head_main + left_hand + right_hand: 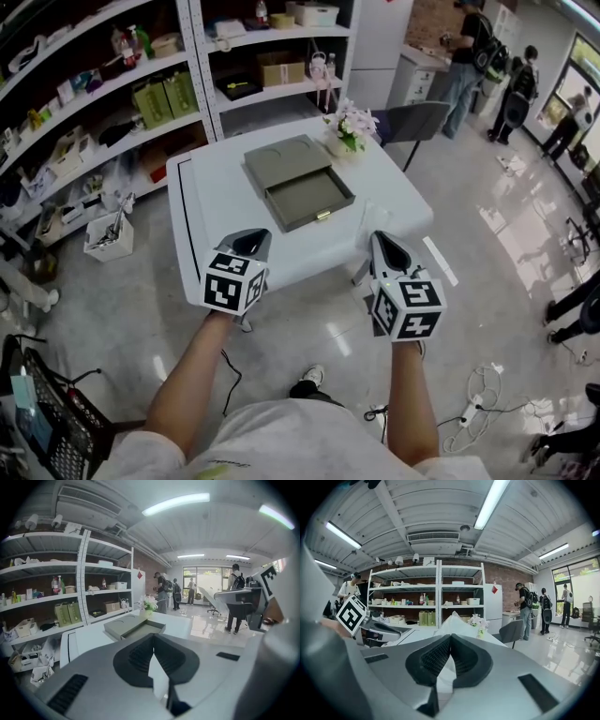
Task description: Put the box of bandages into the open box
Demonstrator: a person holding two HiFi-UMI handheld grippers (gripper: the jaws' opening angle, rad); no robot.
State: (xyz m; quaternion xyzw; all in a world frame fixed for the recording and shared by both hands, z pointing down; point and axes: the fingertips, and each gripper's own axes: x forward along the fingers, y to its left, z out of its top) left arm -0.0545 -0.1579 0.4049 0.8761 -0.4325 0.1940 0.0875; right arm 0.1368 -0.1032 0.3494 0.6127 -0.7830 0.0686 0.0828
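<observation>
The open box (298, 180), a flat olive-grey case with its drawer pulled out toward me, lies in the middle of the white table (216, 202); in the left gripper view the open box (133, 627) shows just ahead. No box of bandages shows in any view. My left gripper (251, 240) hangs over the table's near edge, shut and holding nothing. My right gripper (384, 242) hangs level with it to the right, also shut and holding nothing. Each pair of jaws meets at the tips in the left gripper (153, 641) and right gripper (450, 641) views.
A small pot of flowers (350, 125) stands at the table's far right corner, with a grey chair (412, 120) behind it. Stocked shelves (141, 84) line the back left wall. A white basket (111, 234) sits on the floor at left; cables (483, 394) lie at right. People stand far right.
</observation>
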